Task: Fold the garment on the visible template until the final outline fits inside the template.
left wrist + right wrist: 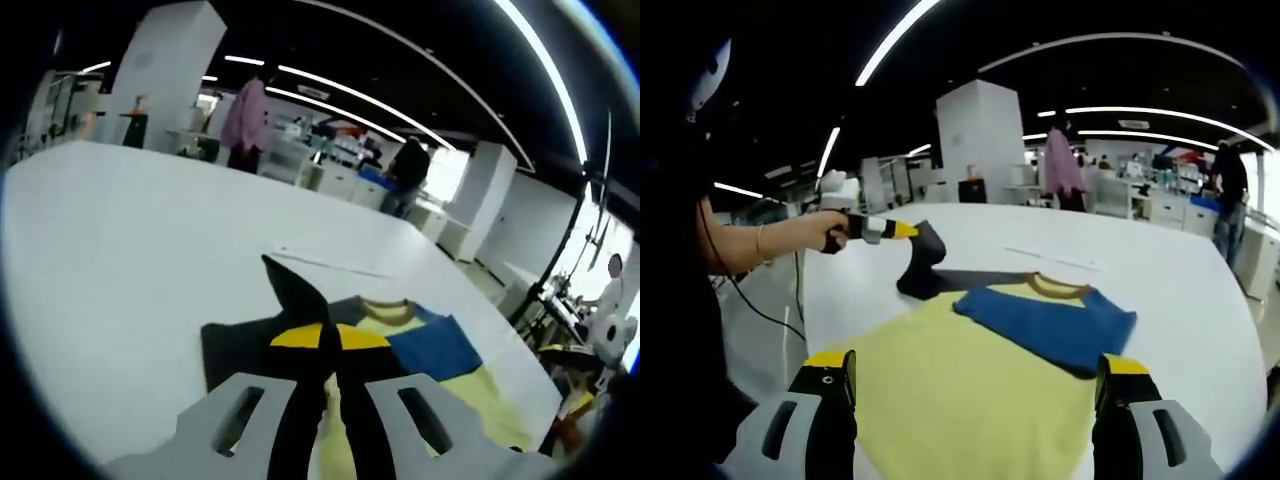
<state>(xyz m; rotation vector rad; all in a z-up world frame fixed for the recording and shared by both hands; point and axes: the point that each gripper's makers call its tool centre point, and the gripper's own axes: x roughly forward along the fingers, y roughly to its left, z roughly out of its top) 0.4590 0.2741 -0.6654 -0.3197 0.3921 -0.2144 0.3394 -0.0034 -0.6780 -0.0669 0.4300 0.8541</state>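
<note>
black sleeve fabric point(923, 262) is pinched in my left gripper point(902, 231), lifted off the white surface point(150, 250). my right gripper point(975, 385) hangs open over the yellow, blue-sleeved shirt point(970, 380) just ahead. thin cloth could slip free mid-fold and drag the body askew.

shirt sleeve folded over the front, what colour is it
Blue sleeve, clearest in the right gripper view.

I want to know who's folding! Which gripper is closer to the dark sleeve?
Left. The left gripper has its fingers shut on the dark sleeve, lifting it. The right gripper hangs open over the shirt's yellow hem, far from it.
</note>
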